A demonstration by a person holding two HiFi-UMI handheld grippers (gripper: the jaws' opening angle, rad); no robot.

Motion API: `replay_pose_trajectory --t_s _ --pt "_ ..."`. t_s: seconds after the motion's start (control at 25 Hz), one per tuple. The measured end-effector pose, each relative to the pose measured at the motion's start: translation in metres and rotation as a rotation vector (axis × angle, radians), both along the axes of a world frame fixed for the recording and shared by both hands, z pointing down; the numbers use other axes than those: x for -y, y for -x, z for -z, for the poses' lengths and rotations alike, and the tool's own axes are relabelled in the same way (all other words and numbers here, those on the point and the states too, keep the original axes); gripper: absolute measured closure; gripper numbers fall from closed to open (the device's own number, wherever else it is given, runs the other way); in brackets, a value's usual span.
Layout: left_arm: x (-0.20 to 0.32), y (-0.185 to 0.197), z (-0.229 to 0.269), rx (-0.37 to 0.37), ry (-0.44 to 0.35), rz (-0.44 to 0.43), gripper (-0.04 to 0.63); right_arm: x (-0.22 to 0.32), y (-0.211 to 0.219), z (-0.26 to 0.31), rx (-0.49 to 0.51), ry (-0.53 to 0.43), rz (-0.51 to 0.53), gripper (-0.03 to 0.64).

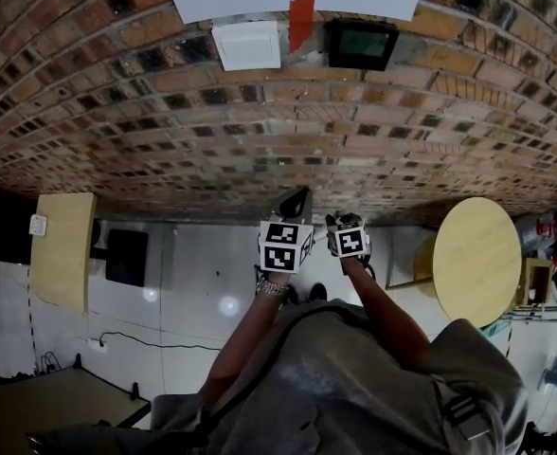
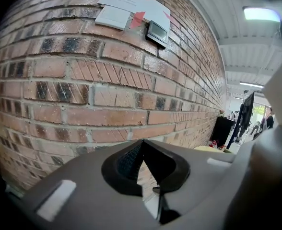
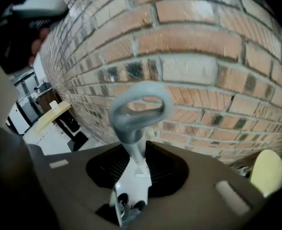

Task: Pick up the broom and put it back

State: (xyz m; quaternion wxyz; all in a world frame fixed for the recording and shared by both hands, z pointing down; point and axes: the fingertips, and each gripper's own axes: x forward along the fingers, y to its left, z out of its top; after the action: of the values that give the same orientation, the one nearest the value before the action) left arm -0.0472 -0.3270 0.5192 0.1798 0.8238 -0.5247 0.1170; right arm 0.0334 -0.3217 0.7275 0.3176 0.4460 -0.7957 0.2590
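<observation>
Right gripper view shows the right gripper (image 3: 135,159) with jaws clamped on the grey plastic broom handle (image 3: 131,131), whose loop end juts just beyond them. The left gripper (image 2: 142,146) has its jaws closed and empty, facing the red brick wall (image 2: 107,114).

The broom (image 3: 133,137) showed only its upper handle: a grey oval hanging loop on a grey neck that joined a white shaft. It stood nearly upright in front of the brick wall (image 3: 203,42), its shaft clamped between the jaws of the right gripper (image 3: 137,157).
</observation>
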Motion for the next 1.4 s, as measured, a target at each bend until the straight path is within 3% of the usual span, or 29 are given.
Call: replay_pose_trajectory --t_s 0.24,0.4,0.76,0.92,1.4 --pt "0.008 0.006 -0.013 -0.005 0.005 0.040 0.589 0.003 0.015 0.139 0.097 -0.160 0.036 0.515" --pt "0.011 0.000 -0.002 0.007 -0.034 0.037 0.589 0.007 0.018 0.180 0.133 -0.191 0.041 0.515" --pt "0.009 -0.006 0.003 0.023 -0.024 0.011 0.592 0.003 0.022 0.185 0.150 -0.182 0.059 0.515" --pt "0.008 -0.006 0.009 -0.005 -0.046 0.018 0.590 0.000 0.021 0.183 0.143 -0.181 0.061 0.515" --pt "0.000 -0.003 0.007 0.012 -0.041 0.016 0.589 -0.009 0.017 0.156 0.093 -0.139 0.080 0.514"
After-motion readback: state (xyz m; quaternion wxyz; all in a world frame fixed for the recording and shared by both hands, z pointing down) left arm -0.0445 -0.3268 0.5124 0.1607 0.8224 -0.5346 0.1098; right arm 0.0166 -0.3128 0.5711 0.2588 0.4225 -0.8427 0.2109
